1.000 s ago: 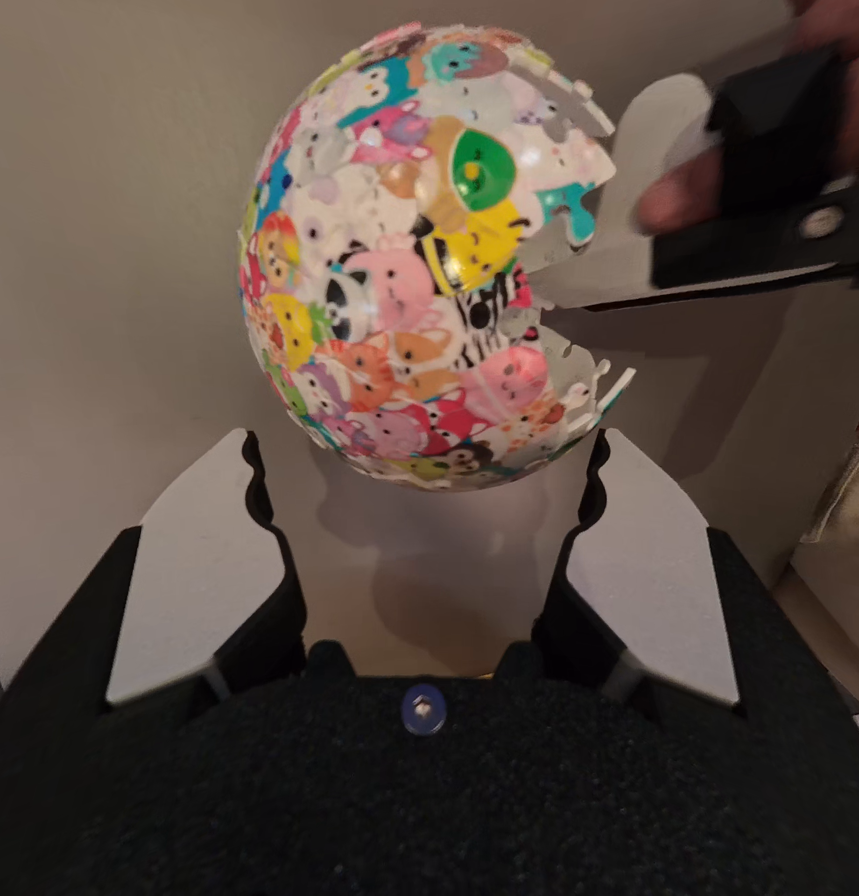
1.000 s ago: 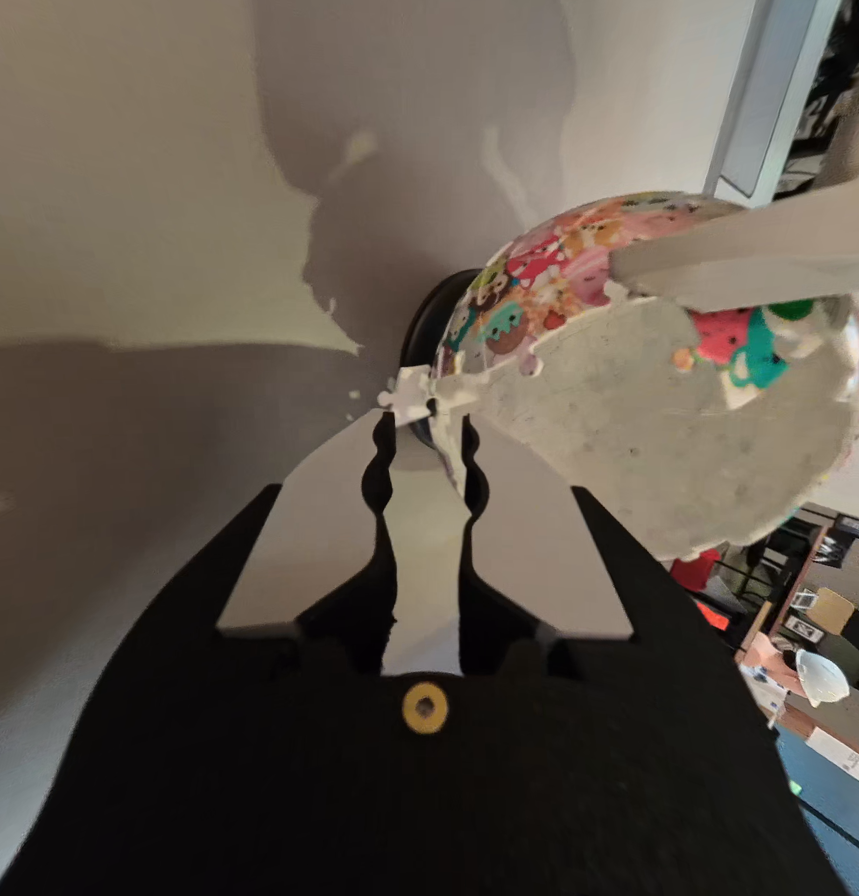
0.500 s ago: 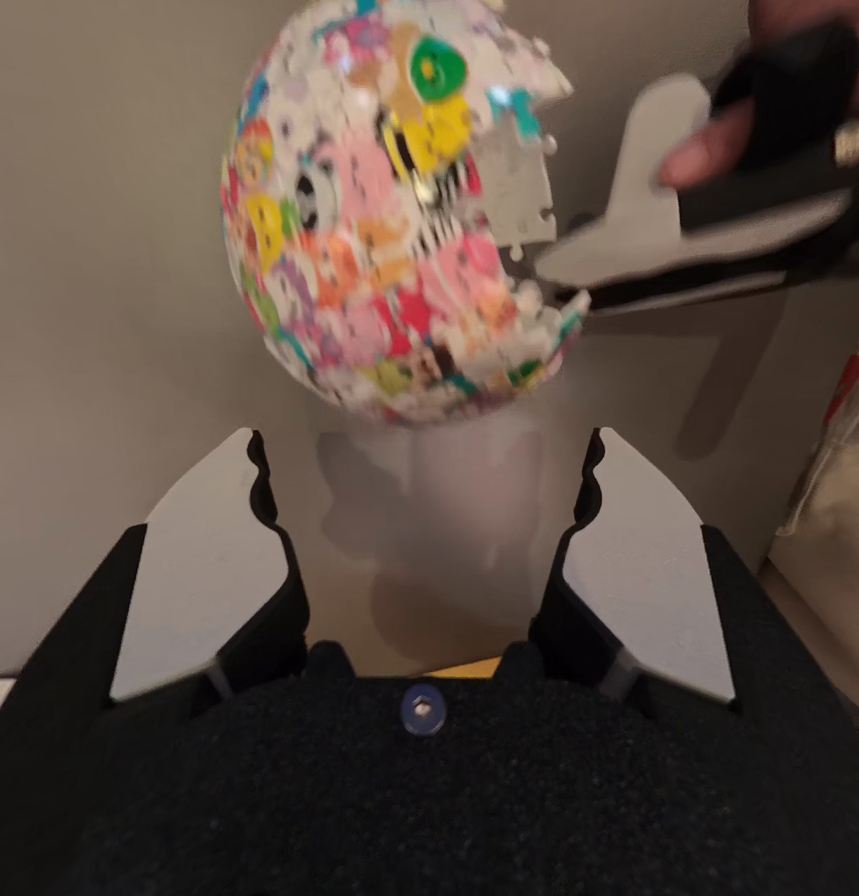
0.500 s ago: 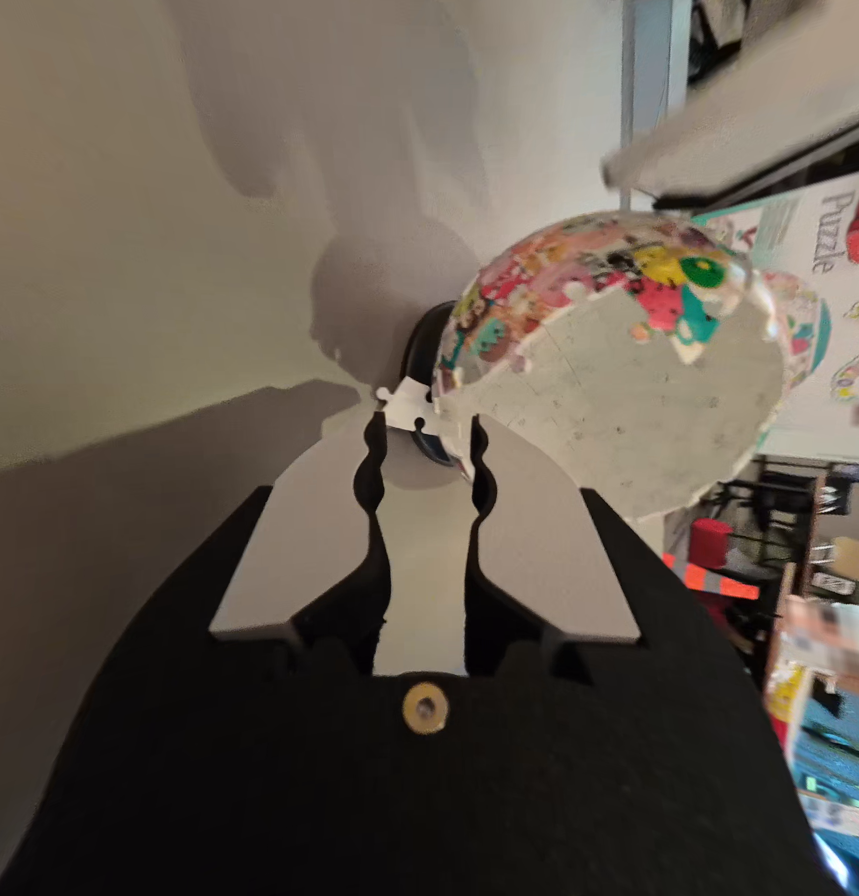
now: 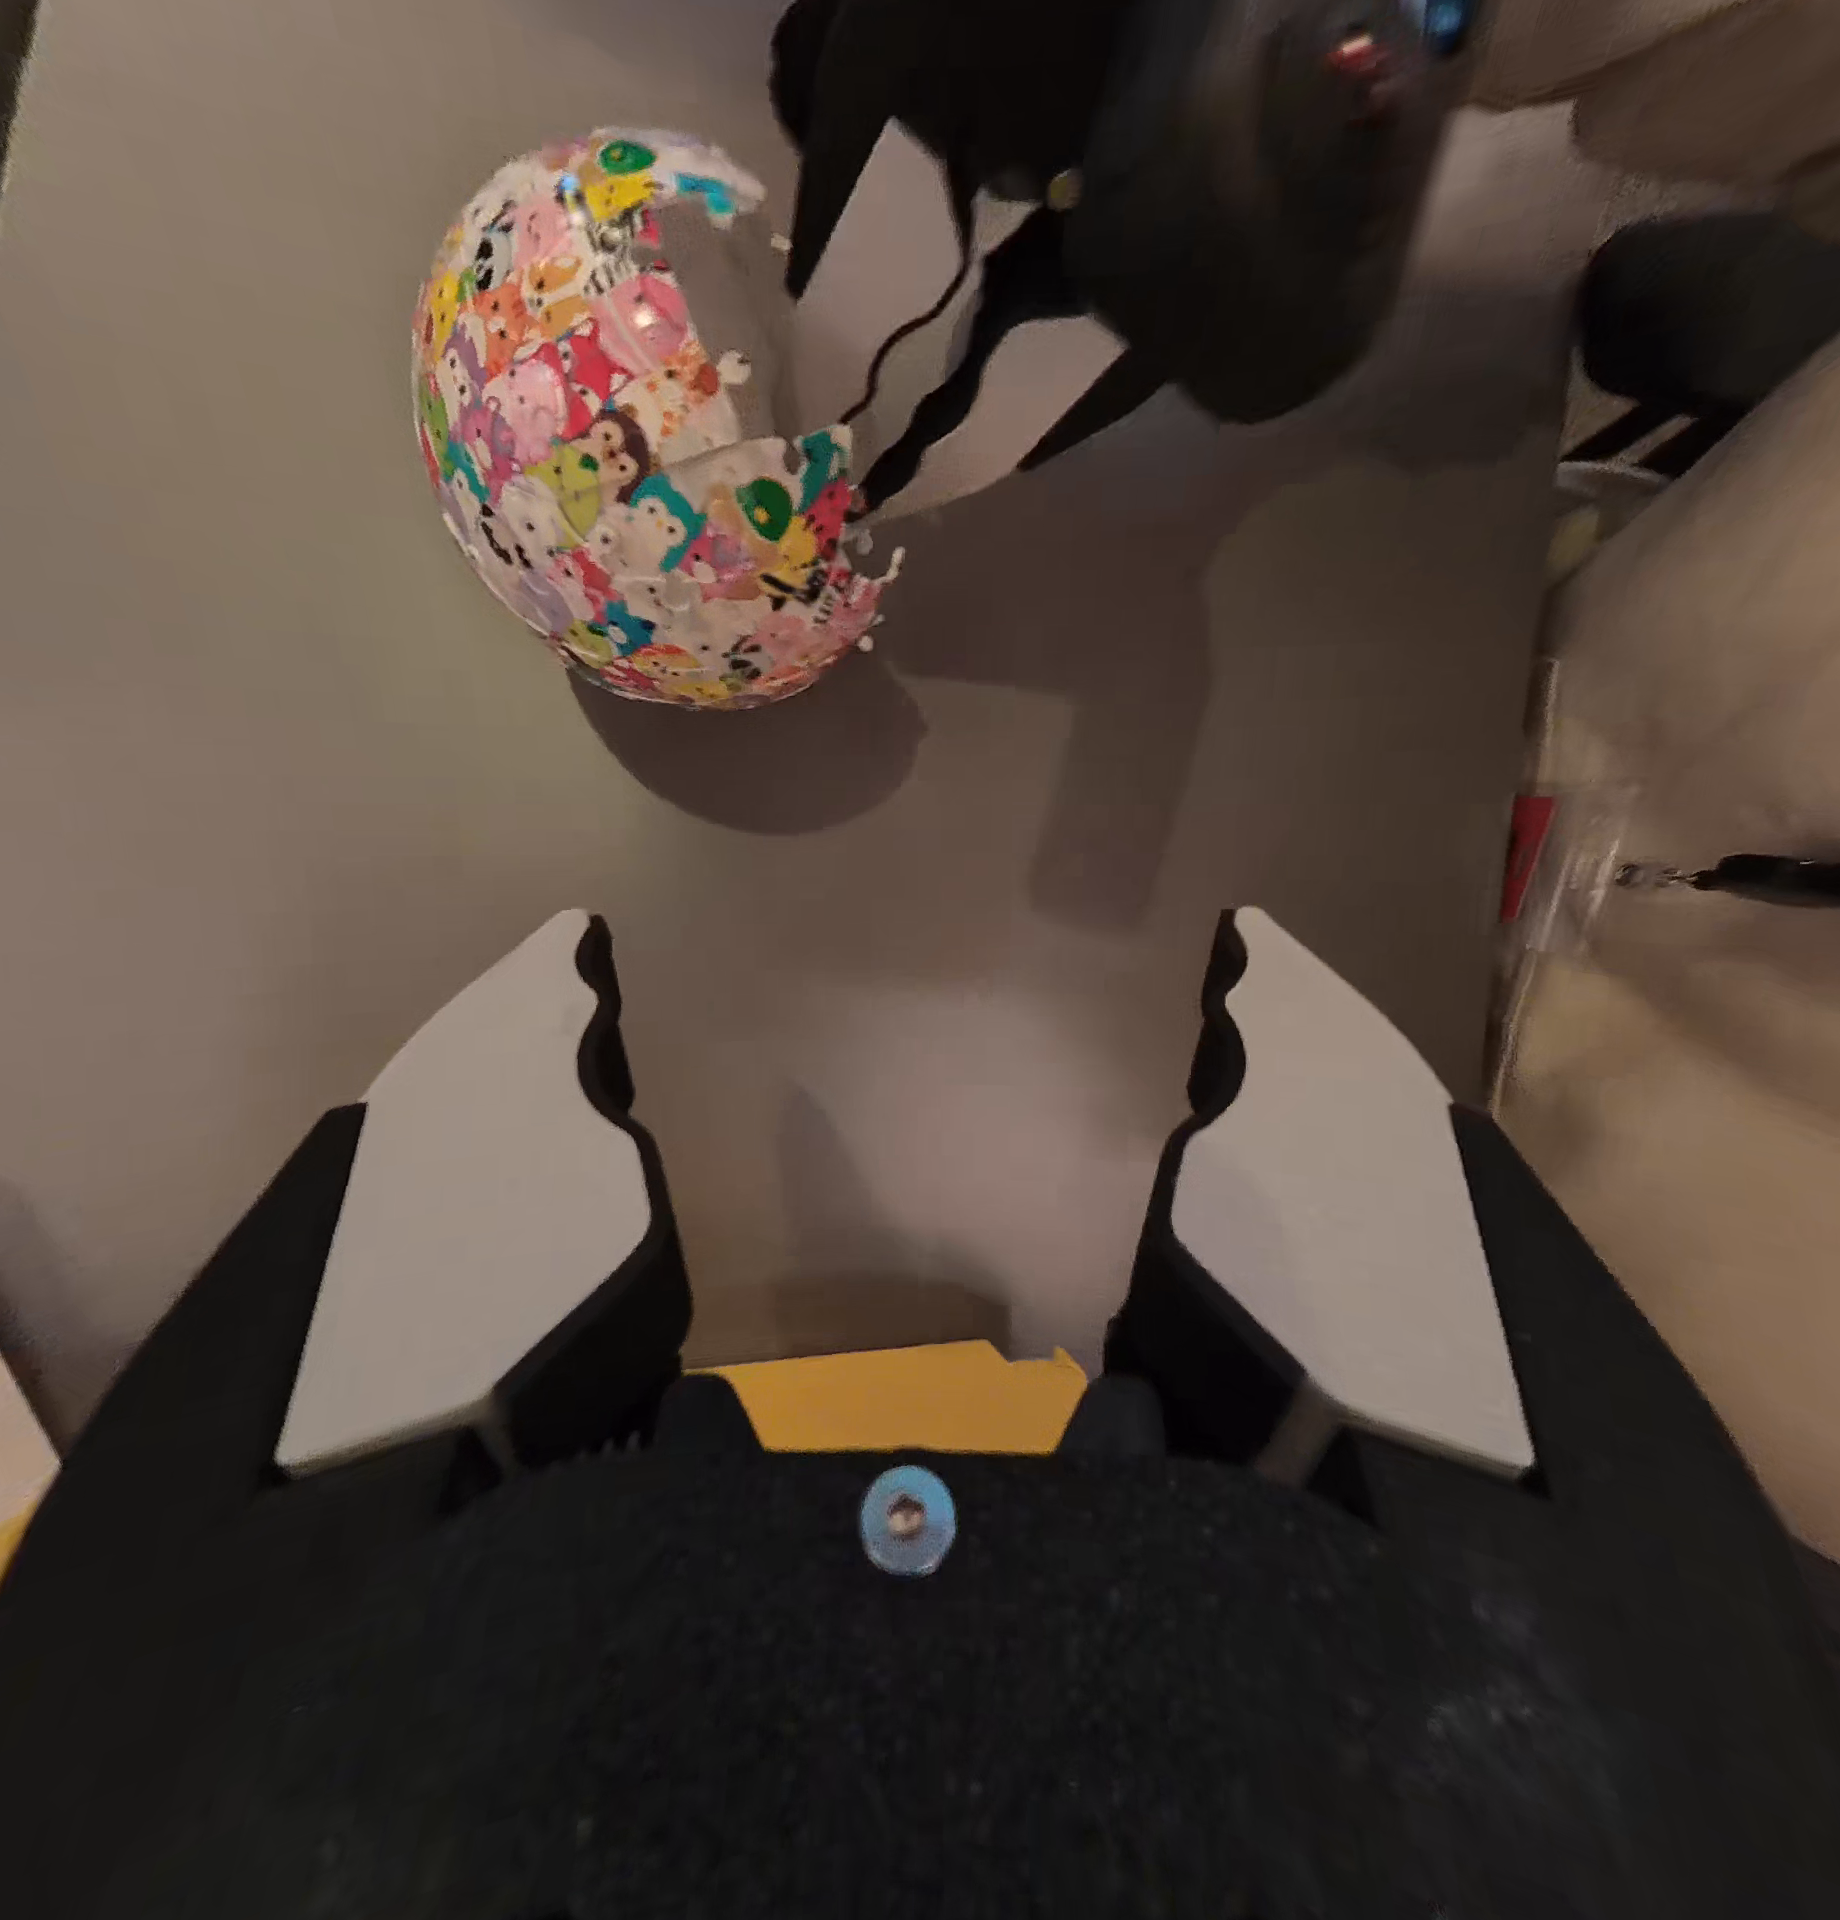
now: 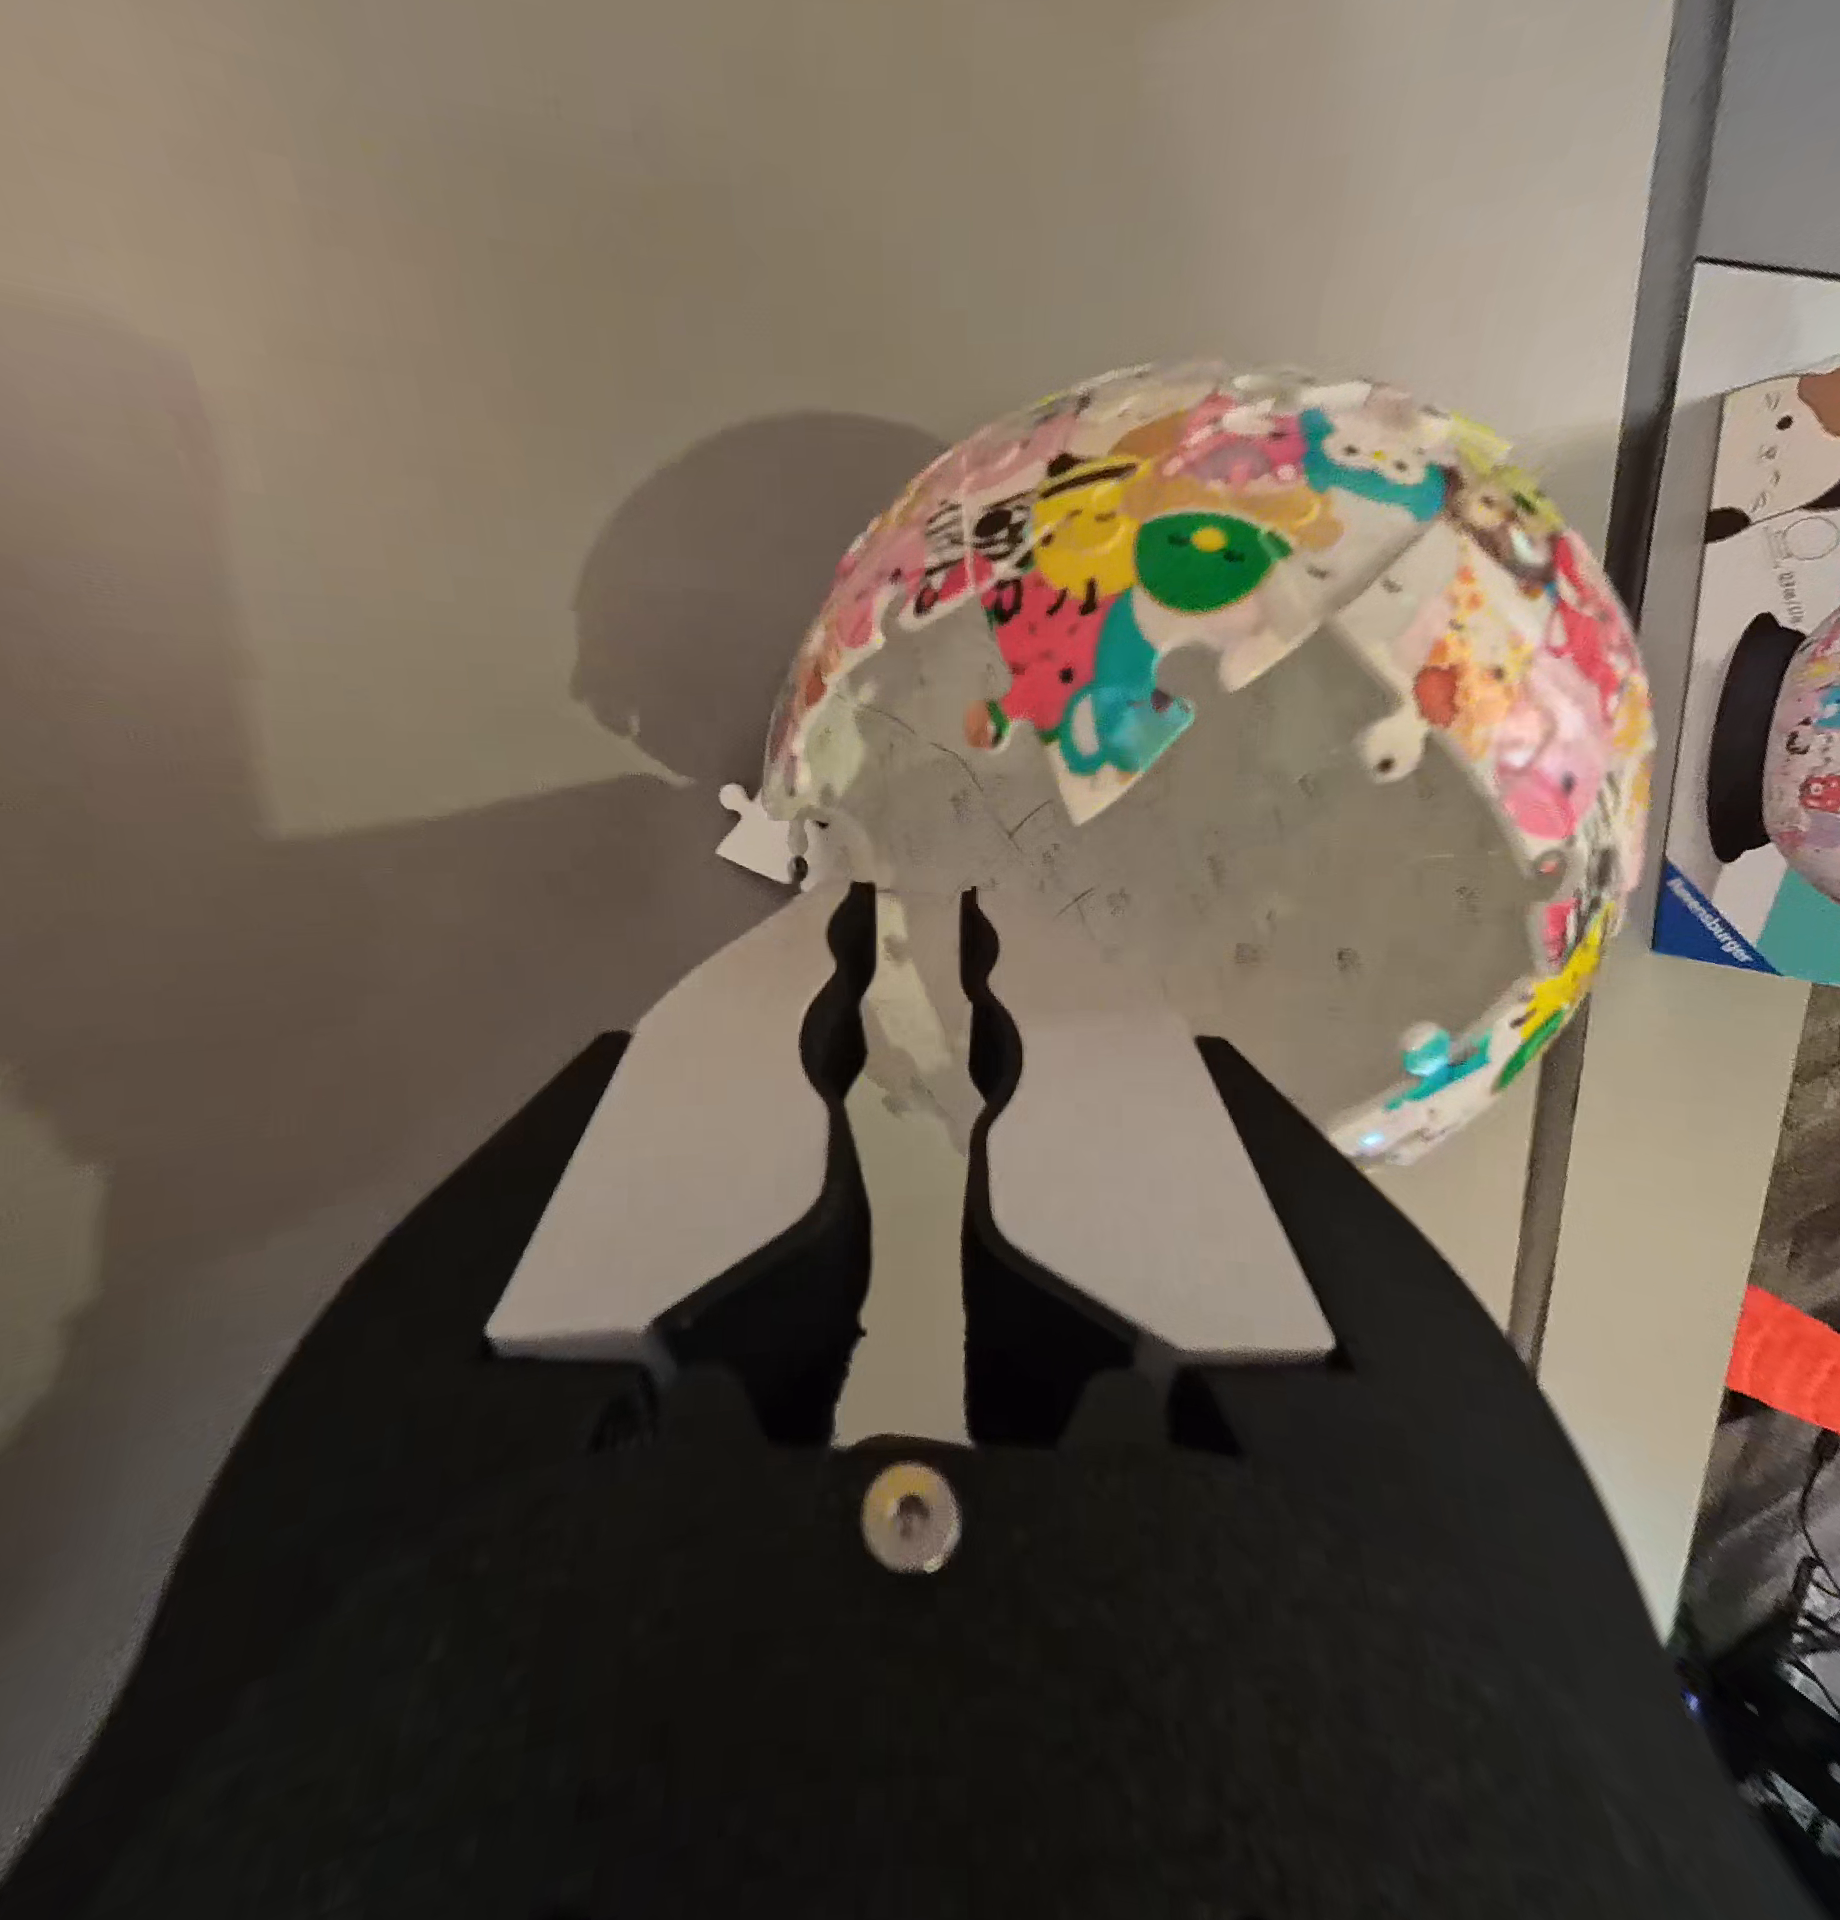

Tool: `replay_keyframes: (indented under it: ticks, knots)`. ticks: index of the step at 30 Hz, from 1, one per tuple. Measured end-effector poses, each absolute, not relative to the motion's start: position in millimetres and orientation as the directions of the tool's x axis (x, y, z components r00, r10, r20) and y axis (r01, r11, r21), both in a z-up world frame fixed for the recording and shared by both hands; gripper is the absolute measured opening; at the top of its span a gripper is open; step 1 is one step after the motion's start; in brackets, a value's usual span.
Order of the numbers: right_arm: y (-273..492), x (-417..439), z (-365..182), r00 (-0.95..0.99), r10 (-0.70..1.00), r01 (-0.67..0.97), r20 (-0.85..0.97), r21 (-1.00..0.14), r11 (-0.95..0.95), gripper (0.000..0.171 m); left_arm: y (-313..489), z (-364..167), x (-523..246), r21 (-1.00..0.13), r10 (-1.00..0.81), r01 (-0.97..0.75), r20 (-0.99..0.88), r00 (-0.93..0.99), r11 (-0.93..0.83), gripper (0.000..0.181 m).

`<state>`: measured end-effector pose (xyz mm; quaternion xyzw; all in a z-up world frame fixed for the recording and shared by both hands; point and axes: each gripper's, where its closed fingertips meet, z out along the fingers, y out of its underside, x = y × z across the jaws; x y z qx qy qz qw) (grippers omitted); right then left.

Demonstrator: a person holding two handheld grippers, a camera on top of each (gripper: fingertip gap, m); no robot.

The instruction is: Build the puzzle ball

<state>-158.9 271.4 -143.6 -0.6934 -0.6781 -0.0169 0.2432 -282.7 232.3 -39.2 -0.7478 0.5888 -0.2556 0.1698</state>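
The puzzle ball (image 6: 1207, 748) is a partly built shell, colourful outside and grey inside, with a wide gap of missing pieces and a jagged rim. It hangs in the air above the pale bench (image 5: 220, 727), carried by its edge and casting a shadow below. The right tongs (image 6: 911, 914) are drawn close together and pinch the shell's rim, next to a white piece (image 6: 755, 836) that juts out from the edge. The left tongs (image 5: 911, 966) are spread wide and hold nothing, well apart from the ball and nearer the camera.

As I judge it, the grip is the risk: the whole shell hangs from 1 thin patch of rim, so a twist or jolt could pop interlocked pieces loose or let the ball slip. The jutting white piece looks likeliest to drop.

The bench is plain and matte. A puzzle box (image 6: 1789, 675) stands at the right behind a grey post (image 6: 1664, 416); a yellow sheet (image 5: 895, 1403) lies under the left tongs.
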Motion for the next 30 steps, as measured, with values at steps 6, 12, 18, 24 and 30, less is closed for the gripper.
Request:
replay_keyframes:
  ticks: [6,12,18,24,30]
  knots:
    - [255.6,-167.6,-130.8,0.09,0.953,0.938,0.288,-0.347,0.016,0.012,207.0,-16.1,-300.1,-0.644,-0.966,-0.721,0.155,0.207,-0.258,0.101]
    - [259.8,-167.8,-140.4,0.006,0.954,0.974,0.301,-0.216,0.062,0.014,179.7,-13.2,-310.2,-0.692,-0.959,-0.667,0.162,0.231,-0.277,0.098]
    - [267.5,-164.2,-146.9,-0.033,0.955,0.986,0.294,-0.148,0.08,0.013,142.1,-16.7,-324.7,-0.706,-0.945,-0.634,0.175,0.276,-0.316,0.098]
    - [271.1,-159.5,-152.8,-0.041,0.943,0.994,0.33,-0.079,0.071,0.014,114.0,-14.2,-337.7,-0.727,-0.928,-0.591,0.179,0.327,-0.348,0.098]
    - [269.7,-157.8,-153.9,0.001,0.941,0.994,0.339,-0.099,0.035,0.017,97.6,-8.0,-346.1,-0.754,-0.916,-0.548,0.178,0.36,-0.362,0.097]
